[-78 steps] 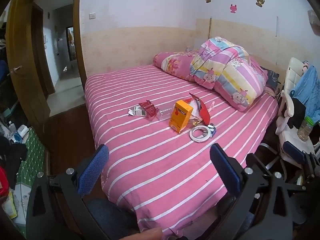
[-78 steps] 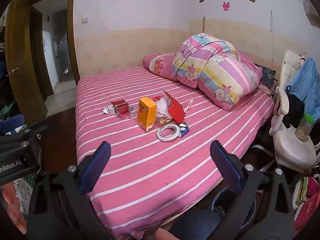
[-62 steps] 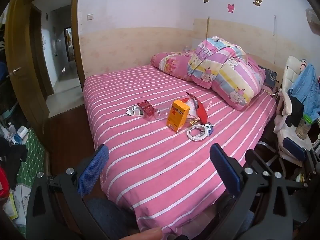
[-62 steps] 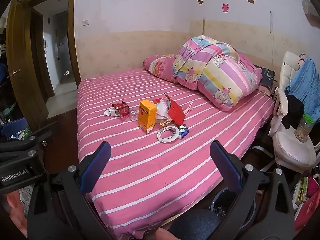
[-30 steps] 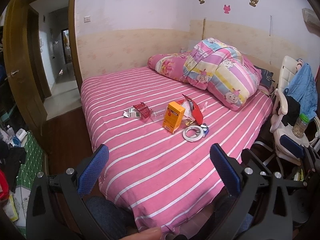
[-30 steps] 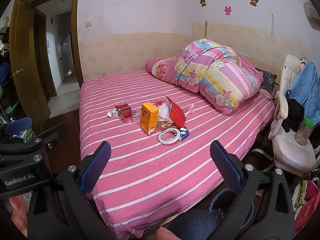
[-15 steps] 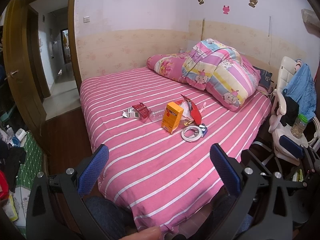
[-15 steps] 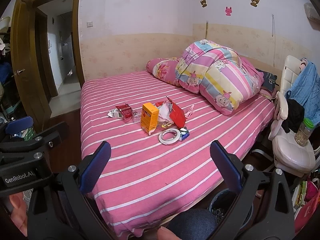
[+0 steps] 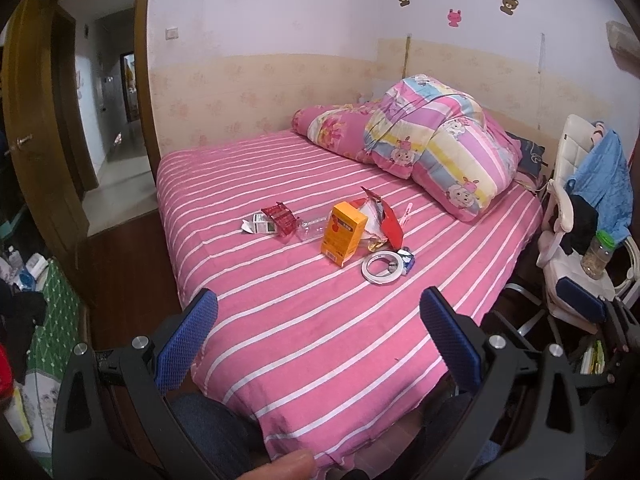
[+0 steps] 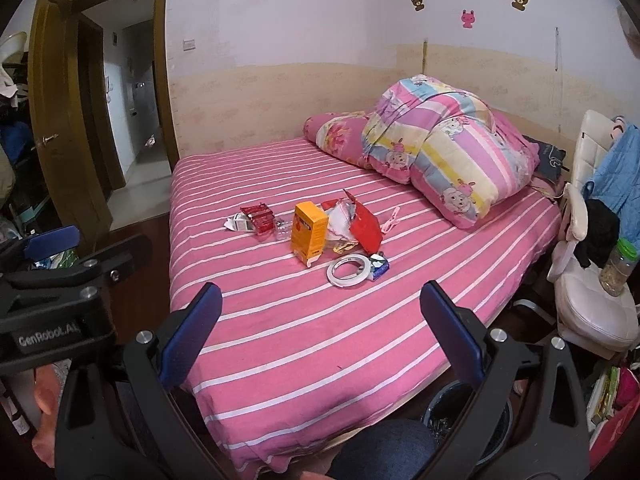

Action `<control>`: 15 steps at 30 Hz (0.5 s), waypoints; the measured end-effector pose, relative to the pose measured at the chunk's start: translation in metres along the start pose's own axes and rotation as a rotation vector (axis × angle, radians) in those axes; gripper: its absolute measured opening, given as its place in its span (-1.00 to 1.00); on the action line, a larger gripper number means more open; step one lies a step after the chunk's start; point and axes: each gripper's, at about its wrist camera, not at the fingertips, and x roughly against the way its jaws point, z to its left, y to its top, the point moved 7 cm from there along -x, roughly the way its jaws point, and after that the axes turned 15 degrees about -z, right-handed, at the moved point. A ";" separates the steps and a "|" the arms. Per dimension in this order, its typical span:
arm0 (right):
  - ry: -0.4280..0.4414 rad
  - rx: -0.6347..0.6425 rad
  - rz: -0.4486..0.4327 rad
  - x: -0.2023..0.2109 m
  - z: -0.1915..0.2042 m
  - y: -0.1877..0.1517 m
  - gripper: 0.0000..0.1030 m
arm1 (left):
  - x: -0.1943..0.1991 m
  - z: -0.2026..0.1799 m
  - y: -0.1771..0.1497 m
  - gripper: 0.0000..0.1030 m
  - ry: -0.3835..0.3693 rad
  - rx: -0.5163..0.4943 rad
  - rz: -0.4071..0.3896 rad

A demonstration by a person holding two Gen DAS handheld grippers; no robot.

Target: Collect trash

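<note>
A small bedroom, with a pink striped bed [image 9: 304, 320] filling most of both views and an open doorway behind it. The left gripper [image 9: 318, 332] hangs over the bed's near edge with its 2 blue-padded fingers spread wide and nothing between them; the right gripper [image 10: 320, 324] is held the same way, spread and empty, just beside it. Both point at the bed's middle, probably so the cameras take in the whole litter before a first pick is chosen.

Out from the grippers, the trash sits in 1 loose cluster at the centre of the bed, well apart from both. Nearest is a white tape roll [image 10: 347, 271] lying flat, touching a small blue packet [image 10: 378, 267]. Just beyond stands an orange box [image 10: 307, 233], tilted, with a torn red-and-white bag [image 10: 362, 224] beside it and a clear plastic wrapper [image 10: 283, 228] on its other side. Further toward the doorway lies a red packet [image 10: 258, 217] against a scrap of white paper [image 10: 236, 224]. A pink clip [image 10: 391, 219] lies past the bag. Below the bed's near corner, partly hidden, a dark bin [image 10: 468, 412] stands on the floor, likely where the pieces are meant to go.
</note>
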 end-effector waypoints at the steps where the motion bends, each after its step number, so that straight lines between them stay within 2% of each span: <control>1: 0.001 0.001 0.001 -0.001 0.001 -0.001 0.90 | -0.003 0.001 -0.002 0.90 0.001 0.000 0.006; 9: 0.006 -0.032 0.014 -0.021 -0.002 -0.011 0.90 | -0.026 0.009 -0.011 0.90 0.007 0.005 0.047; 15: 0.043 -0.060 0.024 -0.045 -0.003 -0.025 0.90 | -0.053 0.011 -0.021 0.90 0.006 0.000 0.083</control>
